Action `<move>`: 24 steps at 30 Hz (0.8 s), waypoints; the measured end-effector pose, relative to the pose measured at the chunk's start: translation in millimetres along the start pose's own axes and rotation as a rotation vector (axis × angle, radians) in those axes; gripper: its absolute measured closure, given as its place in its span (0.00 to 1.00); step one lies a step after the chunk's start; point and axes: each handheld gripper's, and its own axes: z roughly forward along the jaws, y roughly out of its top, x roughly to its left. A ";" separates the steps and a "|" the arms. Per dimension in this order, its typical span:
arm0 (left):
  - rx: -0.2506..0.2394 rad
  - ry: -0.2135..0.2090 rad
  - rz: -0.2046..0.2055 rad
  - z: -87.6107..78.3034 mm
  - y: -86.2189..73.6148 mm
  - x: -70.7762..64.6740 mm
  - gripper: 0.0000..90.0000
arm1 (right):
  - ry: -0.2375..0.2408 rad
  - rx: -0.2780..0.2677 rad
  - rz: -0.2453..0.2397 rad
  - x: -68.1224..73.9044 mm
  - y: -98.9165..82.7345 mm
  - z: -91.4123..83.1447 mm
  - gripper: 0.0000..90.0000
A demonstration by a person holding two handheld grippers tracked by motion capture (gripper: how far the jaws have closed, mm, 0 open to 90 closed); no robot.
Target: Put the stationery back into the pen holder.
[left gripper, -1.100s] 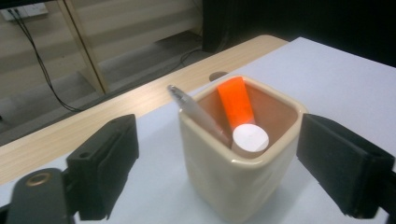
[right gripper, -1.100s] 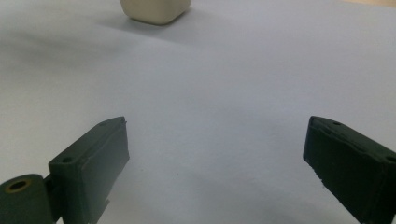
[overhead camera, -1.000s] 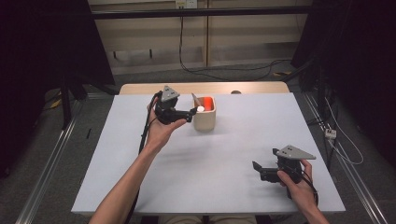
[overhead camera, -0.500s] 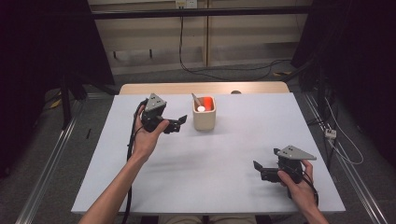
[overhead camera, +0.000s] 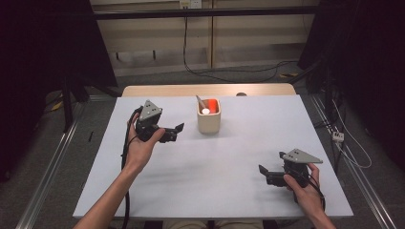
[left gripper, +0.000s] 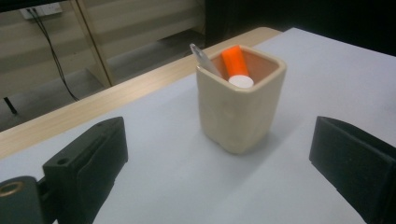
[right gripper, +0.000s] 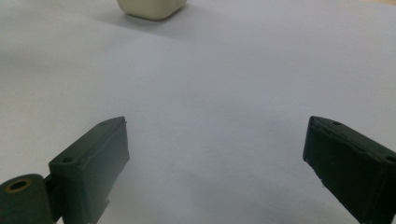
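Sitting toward the far middle of the white table (overhead camera: 239, 162) is the cream cup (overhead camera: 208, 121), square-shouldered and thick-walled, and I take it for glazed ceramic: stiff, fairly heavy for its size, slick on the outside and liable to chip if knocked over. Inside it lean an orange tube with a white cap (left gripper: 237, 65) and a thin grey metal handle (left gripper: 201, 57) (a spoon or a blade, I cannot tell which). Both look light and rigid; the tube's round plastic body would likely slip under a loose pinch, so I would close across its upper part just below the cap, or take the flat handle across its broad faces.

My left gripper (overhead camera: 173, 132) hangs just beside the cup on its left, jaws spread wide with nothing between them, the cup framed between them in the left gripper view. My right gripper (overhead camera: 264, 172) rests low near the table's near right corner, well apart from the cup, jaws likewise spread and empty.

Taking the cup itself would mean a firm squeeze across two flat opposite walls, mid-height.
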 end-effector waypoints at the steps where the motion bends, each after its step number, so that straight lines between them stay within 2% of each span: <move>1: 0.004 -0.003 0.007 -1.5 -1.9 -1.0 0.05 | -0.001 -0.001 0.000 -0.2 0.1 -0.3 0.07; 4: 0.001 -0.017 0.007 -6.0 -8.0 -4.2 0.05 | -0.001 -0.001 0.006 -0.5 -0.1 -0.9 0.07; 7: 0.013 -0.010 0.007 -12.0 -12.7 -6.1 0.05 | -0.002 0.001 0.004 -1.2 -1.1 -1.1 0.07; 8: 0.014 0.000 -0.008 -14.4 -14.0 -6.6 0.05 | -0.003 0.002 0.006 -1.3 -1.3 -1.2 0.07; 10: 0.022 -0.008 -0.029 -19.5 -15.3 -6.8 0.05 | -0.006 0.001 0.011 -1.5 -1.3 -1.6 0.07; 17: 0.023 -0.002 0.004 -35.8 -25.7 -12.0 0.05 | -0.005 -0.003 0.009 0.2 -0.9 -2.9 0.07; 20: 0.035 0.008 -0.005 -41.4 -33.3 -14.0 0.05 | -0.003 -0.003 0.010 0.2 -1.2 -2.7 0.07; 24: 0.050 0.001 -0.005 -46.0 -46.2 -16.0 0.05 | 0.001 0.000 0.007 0.6 -1.3 -2.4 0.07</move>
